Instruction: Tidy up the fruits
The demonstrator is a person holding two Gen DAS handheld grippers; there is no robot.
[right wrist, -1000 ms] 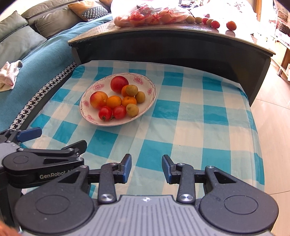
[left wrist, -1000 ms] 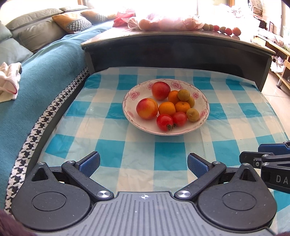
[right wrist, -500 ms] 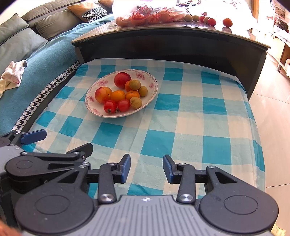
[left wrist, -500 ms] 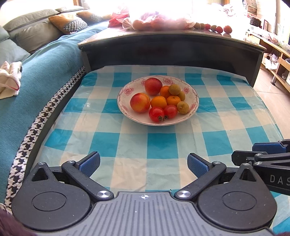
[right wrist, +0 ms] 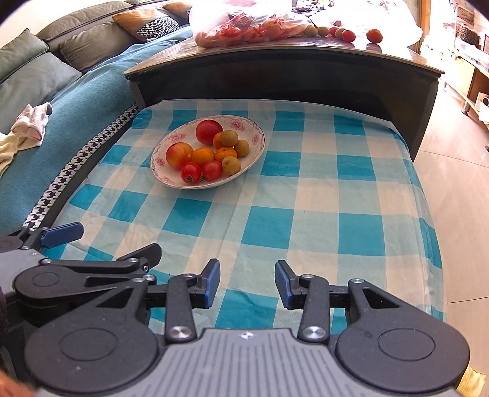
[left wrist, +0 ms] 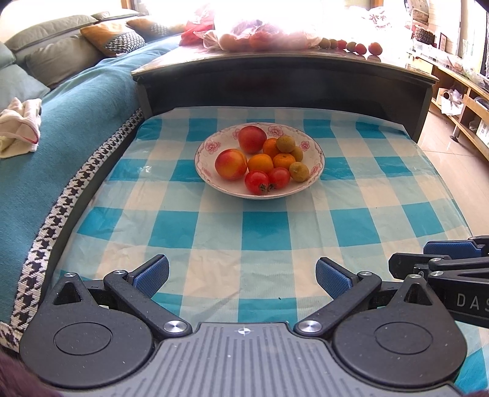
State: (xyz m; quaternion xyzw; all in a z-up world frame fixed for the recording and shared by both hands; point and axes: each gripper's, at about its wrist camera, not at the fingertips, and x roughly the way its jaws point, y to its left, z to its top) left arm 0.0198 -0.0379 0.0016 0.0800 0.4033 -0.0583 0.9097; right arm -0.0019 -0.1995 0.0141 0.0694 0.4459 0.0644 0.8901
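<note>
Low over the near edge of a tabletop [left wrist: 262, 232] covered by a blue-and-white checked cloth [right wrist: 305, 213], two handheld grippers hang side by side, both pointing forward and downward. On the left gripper [left wrist: 241, 271] the jaws stand wide apart, with blue pads facing each other and only cloth between them; they hold and touch nothing. On the right gripper [right wrist: 247, 282] the jaws are set much narrower but are still parted, again with nothing between them and nothing touched. Each gripper shows at the edge of the other's view.

Well ahead of both, near the middle of the cloth, sits a shallow white plate [left wrist: 211, 143] with pink flowers on its rim. It holds the fruits [left wrist: 259, 163]: two large red-orange ones, three small oranges, two red tomatoes at the near edge and three small brownish-green ones on the right side, all clustered and touching.

Behind the cloth rises a dark wooden shelf [left wrist: 275, 79]. On top of it lie a clear plastic bag of fruit [right wrist: 244, 27] and, to its right, a row of small loose fruits [right wrist: 342, 32], in strong light. To the left runs a sofa [left wrist: 76, 100] under a teal throw with a houndstooth border, with cushions at the back and a crumpled pale cloth [left wrist: 18, 125] lying on it. To the right is a pale tiled floor [right wrist: 452, 183].
</note>
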